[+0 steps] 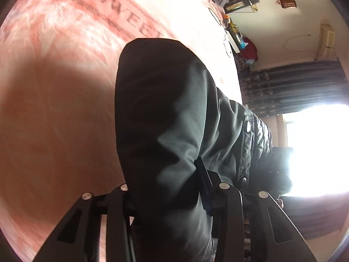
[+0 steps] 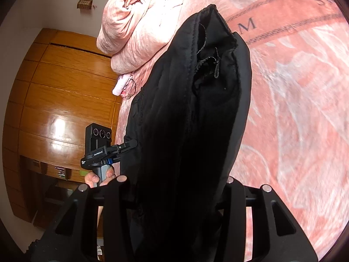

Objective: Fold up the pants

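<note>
A pink bed (image 1: 65,87) with a printed band of letters fills both views. Dark pants (image 1: 165,118) hang between the two grippers, raised off the bed.

In the left wrist view, the left gripper (image 1: 168,198) has its jaws drawn narrow and clamped on a thick fold of the pants. The cloth rises from the jaws and stretches away up the middle of the view. A waistband with snap buttons (image 1: 247,128) lies to the right of the jaws.

In the right wrist view, the right gripper (image 2: 176,187) is likewise pinched narrow on the pants (image 2: 187,118). The cloth stands up from the jaws and hides most of the fingers. A zip (image 2: 216,69) shows in the open top, far from the jaws.

To the left, a hand (image 2: 98,178) holds the other gripper against the cloth's edge. Beyond lie a bundled pink quilt (image 2: 141,21) and a wooden wardrobe (image 2: 63,87). In the left view, a curtain (image 1: 294,87) and bright window (image 1: 316,152) stand on the right.
</note>
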Tool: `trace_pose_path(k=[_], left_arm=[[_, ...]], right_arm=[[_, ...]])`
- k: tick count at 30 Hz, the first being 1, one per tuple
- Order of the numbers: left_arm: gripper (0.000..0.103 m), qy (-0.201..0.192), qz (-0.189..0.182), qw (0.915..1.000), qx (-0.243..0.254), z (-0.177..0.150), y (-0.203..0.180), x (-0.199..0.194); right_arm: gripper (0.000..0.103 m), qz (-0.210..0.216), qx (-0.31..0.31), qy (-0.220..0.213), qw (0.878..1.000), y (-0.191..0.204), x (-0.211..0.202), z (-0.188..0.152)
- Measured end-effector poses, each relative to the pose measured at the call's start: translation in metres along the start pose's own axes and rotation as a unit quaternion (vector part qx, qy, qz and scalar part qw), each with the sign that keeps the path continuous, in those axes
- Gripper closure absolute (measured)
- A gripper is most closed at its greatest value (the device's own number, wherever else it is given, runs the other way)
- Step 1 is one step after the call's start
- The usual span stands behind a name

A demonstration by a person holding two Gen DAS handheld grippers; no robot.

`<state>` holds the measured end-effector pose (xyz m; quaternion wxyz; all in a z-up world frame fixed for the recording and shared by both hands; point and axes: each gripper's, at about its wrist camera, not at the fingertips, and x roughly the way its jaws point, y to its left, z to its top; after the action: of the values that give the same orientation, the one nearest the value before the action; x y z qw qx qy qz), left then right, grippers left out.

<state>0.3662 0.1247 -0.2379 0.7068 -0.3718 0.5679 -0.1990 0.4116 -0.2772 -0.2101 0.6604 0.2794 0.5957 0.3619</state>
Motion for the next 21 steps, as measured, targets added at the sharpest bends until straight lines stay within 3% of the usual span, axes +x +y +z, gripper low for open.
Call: trace_pose_path(k=[7, 12, 15, 17, 20, 21], left_arm=[[0.064, 0.004, 0.023, 0.9995, -0.02, 0.057, 0.047, -0.012], [0.064, 0.016, 0.01, 0.9989, -0.043, 0.071, 0.081, -0.011], [0.06, 0.014, -0.002, 0.999, -0.043, 0.058, 0.093, -0.01], [0.058, 0.008, -0.007, 0.9989, -0.045, 0.056, 0.096, -0.012], [0.047, -0.009, -0.002, 0.9984, -0.055, 0.048, 0.101, -0.028], [0.035, -0.022, 0.008, 0.9982, -0.056, 0.046, 0.1, -0.038]], right_arm=[[0.06, -0.008, 0.004, 0.024, 1.0, -0.001, 0.062, 0.056], [0.059, -0.013, 0.021, 0.035, 0.999, -0.024, 0.087, 0.066], [0.053, -0.012, 0.036, 0.038, 0.999, -0.04, 0.092, 0.064], [0.04, -0.018, 0.042, 0.041, 0.998, -0.042, 0.093, 0.06], [0.03, -0.031, 0.041, 0.021, 0.998, -0.04, 0.071, 0.048], [0.03, -0.055, 0.032, 0.006, 0.998, -0.036, 0.058, 0.045]])
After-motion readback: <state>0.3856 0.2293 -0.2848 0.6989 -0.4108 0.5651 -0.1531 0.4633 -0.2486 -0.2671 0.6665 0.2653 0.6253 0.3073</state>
